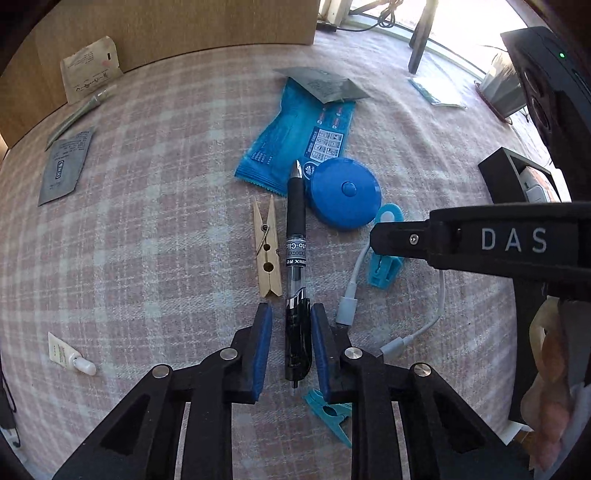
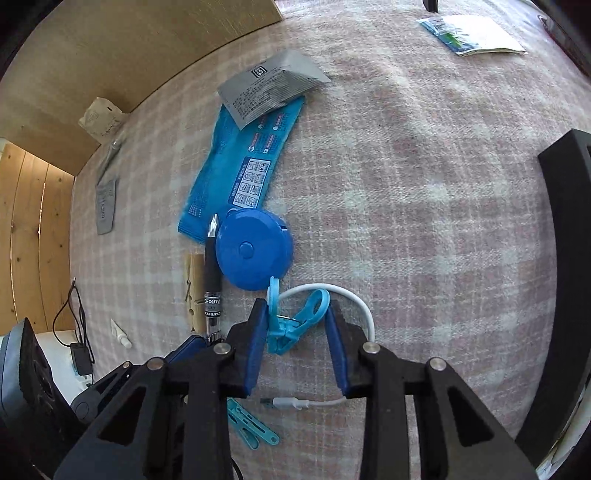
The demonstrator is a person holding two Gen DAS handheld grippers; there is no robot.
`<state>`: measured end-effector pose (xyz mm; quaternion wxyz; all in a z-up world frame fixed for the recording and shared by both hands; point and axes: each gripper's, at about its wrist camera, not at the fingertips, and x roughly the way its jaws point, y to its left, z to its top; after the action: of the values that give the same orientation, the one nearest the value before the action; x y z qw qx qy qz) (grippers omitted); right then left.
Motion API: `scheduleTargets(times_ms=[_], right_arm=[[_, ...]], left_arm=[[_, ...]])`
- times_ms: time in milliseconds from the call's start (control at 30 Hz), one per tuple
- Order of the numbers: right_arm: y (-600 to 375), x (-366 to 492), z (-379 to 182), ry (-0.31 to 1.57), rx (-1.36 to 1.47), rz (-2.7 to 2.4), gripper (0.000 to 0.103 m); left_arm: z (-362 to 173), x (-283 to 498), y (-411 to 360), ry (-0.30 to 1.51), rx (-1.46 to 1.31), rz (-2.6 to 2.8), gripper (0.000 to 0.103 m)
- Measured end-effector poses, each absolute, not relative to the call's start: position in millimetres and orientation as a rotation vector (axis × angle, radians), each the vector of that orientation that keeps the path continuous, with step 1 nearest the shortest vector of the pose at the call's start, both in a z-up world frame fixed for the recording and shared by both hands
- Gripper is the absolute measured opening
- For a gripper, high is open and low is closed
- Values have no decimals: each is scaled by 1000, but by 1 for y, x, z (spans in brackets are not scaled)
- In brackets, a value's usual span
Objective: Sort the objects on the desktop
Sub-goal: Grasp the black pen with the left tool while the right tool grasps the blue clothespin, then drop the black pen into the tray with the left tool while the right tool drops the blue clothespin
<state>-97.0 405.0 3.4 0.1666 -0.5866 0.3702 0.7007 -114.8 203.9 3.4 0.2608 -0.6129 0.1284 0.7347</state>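
Both grippers (image 1: 291, 347) (image 2: 297, 347) are black with blue pads (image 1: 260, 354), silver pivot screws and, seemingly, white "DAS" lettering.

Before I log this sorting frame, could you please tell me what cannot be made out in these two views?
- Left wrist: the black tray contents, cut off by the right gripper.
- Left wrist: the teal clip, partly under the left gripper.
- Right wrist: print on the blue packet, too small.

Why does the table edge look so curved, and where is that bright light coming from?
Left wrist view: fisheye bends the wooden board into an arc; blown-out window glare top right; pen sharp. Right wrist view: same curving, dark corners, soft shadow patches on the plaid cloth.
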Motion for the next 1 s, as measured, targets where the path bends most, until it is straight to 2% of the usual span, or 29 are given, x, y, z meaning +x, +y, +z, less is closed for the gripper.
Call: scheduleTargets(times_ms=[100,300,433,600,867,1000], right_arm=[[402,-96,5,1009,-1691,2013,31],[388,-87,4,973,-1756,2049,30],[390,-78,6,1019,-1751,2054,30],[390,-63,22,1043,-1717,2100,30],[405,-31,49,1065,-1654,2161,30],[408,-17,54,1070,-1630,2161,30]], left_arm=[[3,-116,201,352,-1656,1991,15],[3,-116,202,357,-1649,1995,16],[3,-117,206,377,-1630,2029,14],[7,-116,197,287,-1641,2017,13],[33,-101,183,296,-1576,2054,13],[21,-106,194,346,-1604,2068,13]])
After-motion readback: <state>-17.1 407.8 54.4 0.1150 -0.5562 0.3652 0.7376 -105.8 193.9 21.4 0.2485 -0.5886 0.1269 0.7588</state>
